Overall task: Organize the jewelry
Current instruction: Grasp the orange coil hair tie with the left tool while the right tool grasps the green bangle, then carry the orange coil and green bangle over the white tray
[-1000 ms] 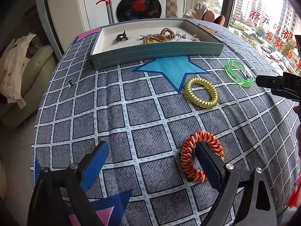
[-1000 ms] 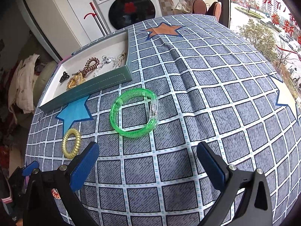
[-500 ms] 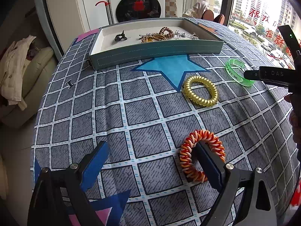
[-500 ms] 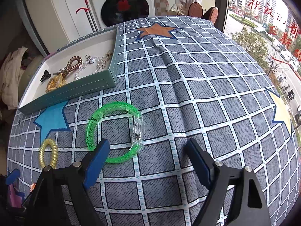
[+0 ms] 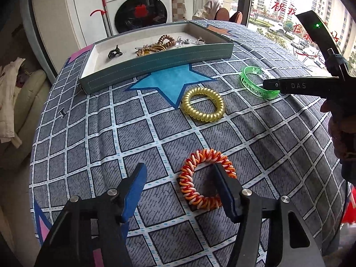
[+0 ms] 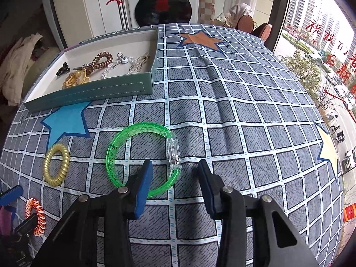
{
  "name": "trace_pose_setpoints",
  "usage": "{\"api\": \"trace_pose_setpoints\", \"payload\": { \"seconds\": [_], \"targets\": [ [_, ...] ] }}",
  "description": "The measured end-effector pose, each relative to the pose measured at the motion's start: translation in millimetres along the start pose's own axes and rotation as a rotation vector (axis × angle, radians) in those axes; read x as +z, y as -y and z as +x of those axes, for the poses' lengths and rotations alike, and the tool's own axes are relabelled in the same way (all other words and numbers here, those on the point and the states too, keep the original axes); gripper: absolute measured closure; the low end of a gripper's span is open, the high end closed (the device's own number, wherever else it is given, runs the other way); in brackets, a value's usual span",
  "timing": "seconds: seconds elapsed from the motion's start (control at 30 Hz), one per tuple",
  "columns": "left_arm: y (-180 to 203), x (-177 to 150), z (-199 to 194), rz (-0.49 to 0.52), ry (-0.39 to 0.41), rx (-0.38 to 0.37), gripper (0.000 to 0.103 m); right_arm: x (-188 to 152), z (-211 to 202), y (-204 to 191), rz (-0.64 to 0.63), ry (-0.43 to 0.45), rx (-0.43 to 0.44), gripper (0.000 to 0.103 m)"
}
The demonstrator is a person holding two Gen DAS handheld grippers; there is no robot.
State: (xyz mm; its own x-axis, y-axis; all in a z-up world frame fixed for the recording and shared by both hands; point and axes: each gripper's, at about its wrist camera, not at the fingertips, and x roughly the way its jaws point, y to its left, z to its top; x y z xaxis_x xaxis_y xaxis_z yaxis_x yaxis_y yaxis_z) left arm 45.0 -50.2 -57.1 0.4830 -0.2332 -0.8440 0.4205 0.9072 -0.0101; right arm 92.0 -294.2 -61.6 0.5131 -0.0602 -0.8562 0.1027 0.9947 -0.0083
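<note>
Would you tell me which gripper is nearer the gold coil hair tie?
Judging roughly, the right gripper, astride the neighbouring green bangle; the left gripper straddles the orange-and-white tie.

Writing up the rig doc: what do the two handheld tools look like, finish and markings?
Both alike: the left tool and the right tool have matte black angular arms with silver pivot screws and flat blue pads. From the left view, the right tool's black body reads "DAS" in pale letters, with a green light lit on its upper part.
</note>
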Motion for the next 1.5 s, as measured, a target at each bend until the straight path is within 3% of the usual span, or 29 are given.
{"api": "trace_pose_setpoints", "payload": {
  "seconds": [0.17, 0.23, 0.33, 0.37, 0.4, 0.73, 1.17, 1.5],
  "targets": [
    [1, -1, 0, 0.002, -0.002, -0.004, 0.027, -3, -3, 0, 0.009, 0.003, -0.003, 0.078],
    [3, 0, -1, 0.01, 0.0, -0.009, 0.037, -4, -3, 2, 0.019, 0.007, -0.007, 0.086],
    [5, 0, -2, 0.022, -0.001, -0.024, 0.055, -5, -4, 5, 0.035, 0.008, 0.0, 0.089],
    [5, 0, -3, 0.024, 0.0, -0.028, 0.067, -6, -5, 6, 0.041, 0.007, 0.004, 0.089],
    [5, 1, -3, 0.024, 0.0, -0.035, 0.07, -6, -5, 7, 0.046, 0.007, 0.011, 0.089],
    [-14, 5, -12, -0.06, 0.021, -0.072, 0.07, -14, -17, 8, 0.082, 0.014, 0.074, 0.09],
    [-30, 16, -23, -0.088, 0.068, -0.054, 0.07, -18, -34, 2, 0.096, 0.017, 0.137, 0.09],
    [-29, 11, -15, -0.098, 0.042, -0.023, 0.07, -21, -29, -3, 0.098, -0.002, 0.151, 0.09]
  ]
}}
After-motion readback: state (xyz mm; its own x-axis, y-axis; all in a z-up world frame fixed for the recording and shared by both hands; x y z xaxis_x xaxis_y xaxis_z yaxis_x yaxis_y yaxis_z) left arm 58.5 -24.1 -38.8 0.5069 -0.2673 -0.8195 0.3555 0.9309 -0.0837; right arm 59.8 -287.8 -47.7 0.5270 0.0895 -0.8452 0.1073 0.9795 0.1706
